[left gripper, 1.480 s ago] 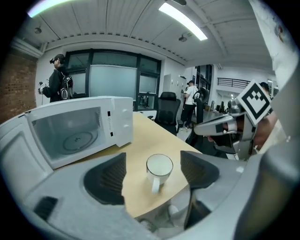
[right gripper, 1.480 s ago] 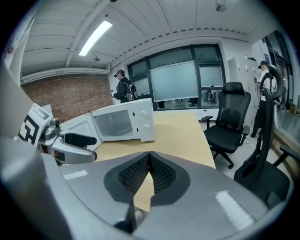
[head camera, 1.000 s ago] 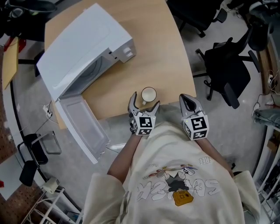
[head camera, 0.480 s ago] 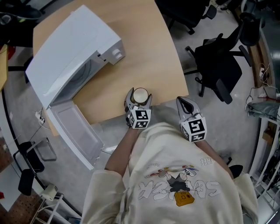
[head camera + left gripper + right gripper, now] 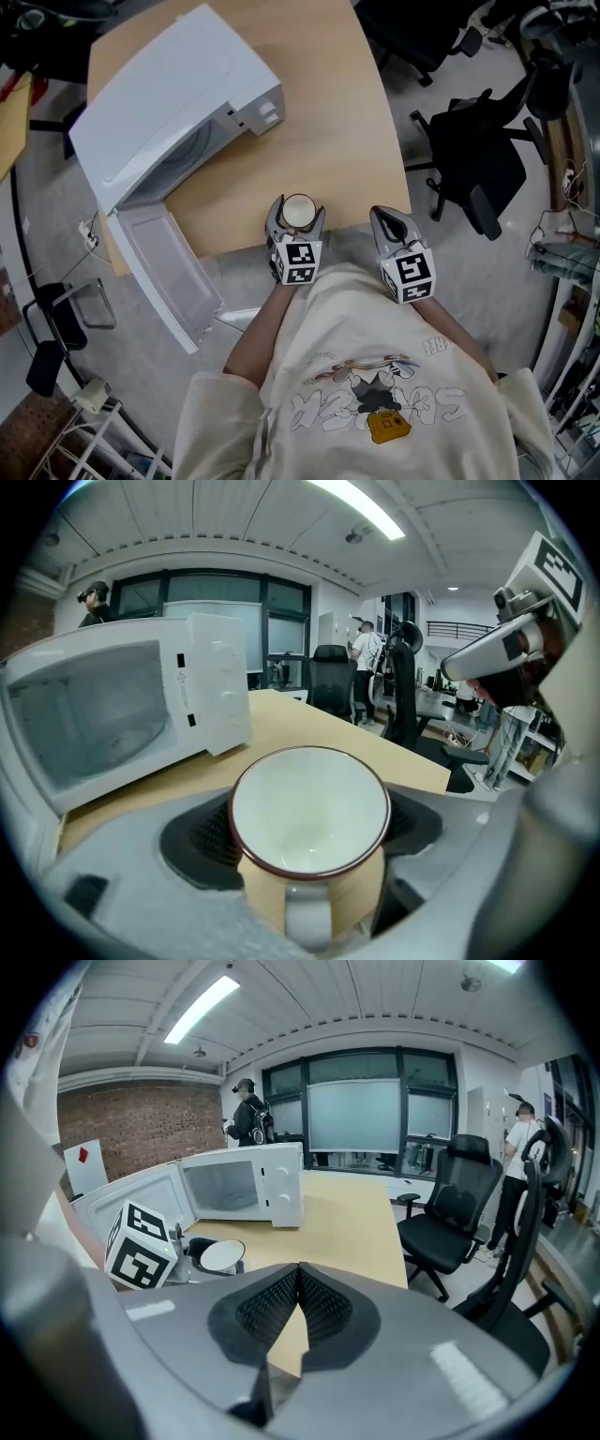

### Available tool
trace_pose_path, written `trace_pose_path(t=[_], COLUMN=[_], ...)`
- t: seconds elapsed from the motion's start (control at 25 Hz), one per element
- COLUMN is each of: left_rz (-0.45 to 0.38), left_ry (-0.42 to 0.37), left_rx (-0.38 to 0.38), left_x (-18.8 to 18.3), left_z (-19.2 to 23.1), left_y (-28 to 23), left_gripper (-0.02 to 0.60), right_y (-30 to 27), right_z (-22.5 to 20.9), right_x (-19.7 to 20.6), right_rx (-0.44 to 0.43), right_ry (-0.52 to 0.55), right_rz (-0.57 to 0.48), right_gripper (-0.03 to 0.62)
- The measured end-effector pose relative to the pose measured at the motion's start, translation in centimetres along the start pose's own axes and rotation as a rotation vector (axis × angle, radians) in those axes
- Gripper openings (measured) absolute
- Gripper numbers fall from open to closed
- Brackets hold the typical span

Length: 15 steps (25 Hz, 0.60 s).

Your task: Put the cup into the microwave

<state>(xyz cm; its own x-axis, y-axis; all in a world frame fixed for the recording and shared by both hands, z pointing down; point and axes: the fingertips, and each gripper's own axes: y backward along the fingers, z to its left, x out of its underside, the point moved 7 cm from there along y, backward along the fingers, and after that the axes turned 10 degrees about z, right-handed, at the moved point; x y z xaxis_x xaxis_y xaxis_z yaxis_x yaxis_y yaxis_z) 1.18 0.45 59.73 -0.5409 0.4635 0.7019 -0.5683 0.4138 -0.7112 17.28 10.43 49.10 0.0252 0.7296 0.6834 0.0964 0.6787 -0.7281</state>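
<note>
The left gripper (image 5: 297, 219) has just closed its fingers on the cup (image 5: 309, 808), near the surface's (image 5: 328, 112) front edge. The right gripper (image 5: 298, 1288) is pinched together, empty. The microwave (image 5: 178, 94) stands well apart, door (image 5: 173, 277) open. A loose grip could let the cup tip or slip during lifting.

A cup (image 5: 298, 212) stands at the near edge of a table (image 5: 319, 112), between the jaws of the left gripper (image 5: 297, 217), which have just been closing on it. The right gripper (image 5: 381, 216) is just right of the cup. A microwave (image 5: 173, 94) sits behind and left of the cup, and its open door (image 5: 169, 272) reaches past the table edge, left of the cup. An office chair (image 5: 483, 164) stands on the floor, well right of the cup.
</note>
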Motion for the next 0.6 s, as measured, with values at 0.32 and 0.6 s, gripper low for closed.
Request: trace_pose_path(t=[0.32,0.6], left_rz=[-0.025,-0.023], left_ry=[0.107,0.216], left_rx=[-0.166,-0.317], left_x=[0.7,3.2], left_z=[4.2,8.2], left_y=[4.5,8.6], left_gripper=[0.402,0.402], right_y=[-3.9,-7.0], right_z=[3.9,10.0], right_x=[-4.3,-6.9], right_rx=[-0.179,-0.349], right_ry=[0.122,0.26], right_rz=[-0.025,-0.026], right_gripper=[0.006,0.006])
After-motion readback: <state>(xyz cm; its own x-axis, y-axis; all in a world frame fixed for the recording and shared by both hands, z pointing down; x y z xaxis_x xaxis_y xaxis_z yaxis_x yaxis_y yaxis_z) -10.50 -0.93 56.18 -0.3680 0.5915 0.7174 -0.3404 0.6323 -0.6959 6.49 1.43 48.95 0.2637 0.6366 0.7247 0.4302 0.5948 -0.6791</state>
